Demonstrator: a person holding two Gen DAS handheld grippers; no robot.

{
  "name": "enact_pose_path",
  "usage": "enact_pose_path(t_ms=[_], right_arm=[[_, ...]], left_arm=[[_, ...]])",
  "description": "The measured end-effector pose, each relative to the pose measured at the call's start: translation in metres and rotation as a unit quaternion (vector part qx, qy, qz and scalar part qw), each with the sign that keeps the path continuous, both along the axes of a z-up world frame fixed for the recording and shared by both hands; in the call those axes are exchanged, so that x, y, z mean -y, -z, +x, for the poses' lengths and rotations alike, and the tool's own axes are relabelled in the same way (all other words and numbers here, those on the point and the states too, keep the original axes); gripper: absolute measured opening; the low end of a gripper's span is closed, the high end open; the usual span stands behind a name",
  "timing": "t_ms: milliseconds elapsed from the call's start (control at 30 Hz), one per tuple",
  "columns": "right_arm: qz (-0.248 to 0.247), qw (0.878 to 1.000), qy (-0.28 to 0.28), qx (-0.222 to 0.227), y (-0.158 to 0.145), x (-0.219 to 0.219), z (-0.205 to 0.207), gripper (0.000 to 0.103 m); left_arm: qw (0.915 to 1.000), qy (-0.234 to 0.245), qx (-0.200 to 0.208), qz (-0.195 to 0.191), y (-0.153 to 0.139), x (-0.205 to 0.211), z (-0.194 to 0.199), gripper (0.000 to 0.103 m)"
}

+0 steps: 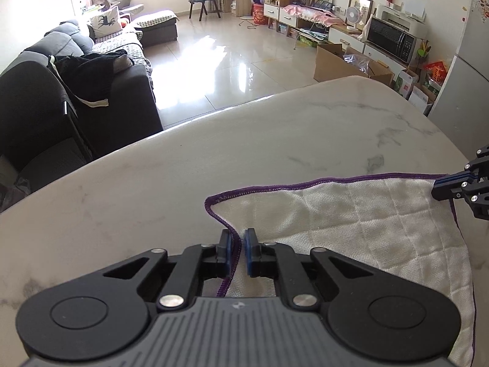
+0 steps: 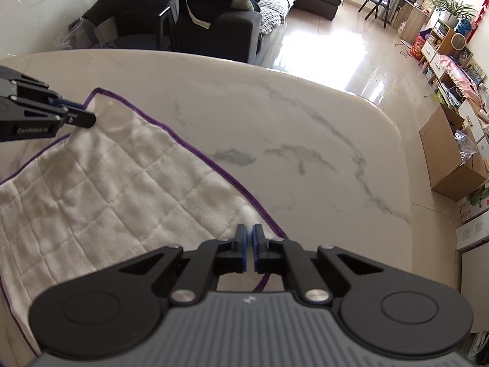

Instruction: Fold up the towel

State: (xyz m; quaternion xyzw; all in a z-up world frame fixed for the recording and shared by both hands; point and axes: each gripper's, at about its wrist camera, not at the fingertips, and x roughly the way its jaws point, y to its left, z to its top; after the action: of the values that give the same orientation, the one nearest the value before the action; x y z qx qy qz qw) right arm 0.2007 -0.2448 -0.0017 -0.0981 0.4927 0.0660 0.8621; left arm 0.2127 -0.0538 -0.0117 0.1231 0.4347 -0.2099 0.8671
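Two grippers have hold of one white quilted towel, which lies partly on the marble table with its purple-stitched hem running along the far edge. From the left wrist view, the left gripper has its blue pads drawn close on either side of the hem, the purple edge threading up between them, so the fingers are pinched on the cloth near its left corner. The right gripper shows at the far right of that same view, its dark fingers closed flat on the opposite corner. Seen from the right wrist view, the right gripper's pads stand nearly together with a fold of white cloth between them, right by the hem. The stretch of towel between the two corners sags a little and looks slightly lifted off the tabletop, while the rest trails back toward the near edge. Beyond the table stands a dark sofa on the shiny tiled floor.
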Motion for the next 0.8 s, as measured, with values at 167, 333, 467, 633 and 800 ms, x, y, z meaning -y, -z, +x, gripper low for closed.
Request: enact_pose_path(t_ms=[167, 333, 467, 633, 800], right_arm=[[0.001, 1.000, -0.012, 0.007, -0.002, -0.010, 0.009, 0.004], [0.006, 1.000, -0.019, 0.012, -0.004, -0.017, 0.019, 0.004], [0.013, 1.000, -0.020, 0.015, -0.004, -0.019, 0.024, 0.004], [0.022, 0.999, -0.019, 0.018, -0.005, -0.020, 0.029, 0.004], [0.031, 0.999, -0.017, 0.022, -0.006, -0.021, 0.035, 0.005]], left_arm=[[0.9998, -0.019, 0.001, 0.001, -0.005, -0.014, -0.001, 0.009], [0.9994, -0.036, 0.002, 0.001, -0.009, -0.025, -0.005, 0.009], [0.9989, -0.047, 0.003, 0.005, -0.010, -0.033, -0.012, 0.009], [0.9982, -0.060, 0.001, 0.004, -0.010, -0.046, -0.019, 0.009], [0.9972, -0.075, -0.002, 0.001, -0.008, -0.058, -0.027, 0.008]])
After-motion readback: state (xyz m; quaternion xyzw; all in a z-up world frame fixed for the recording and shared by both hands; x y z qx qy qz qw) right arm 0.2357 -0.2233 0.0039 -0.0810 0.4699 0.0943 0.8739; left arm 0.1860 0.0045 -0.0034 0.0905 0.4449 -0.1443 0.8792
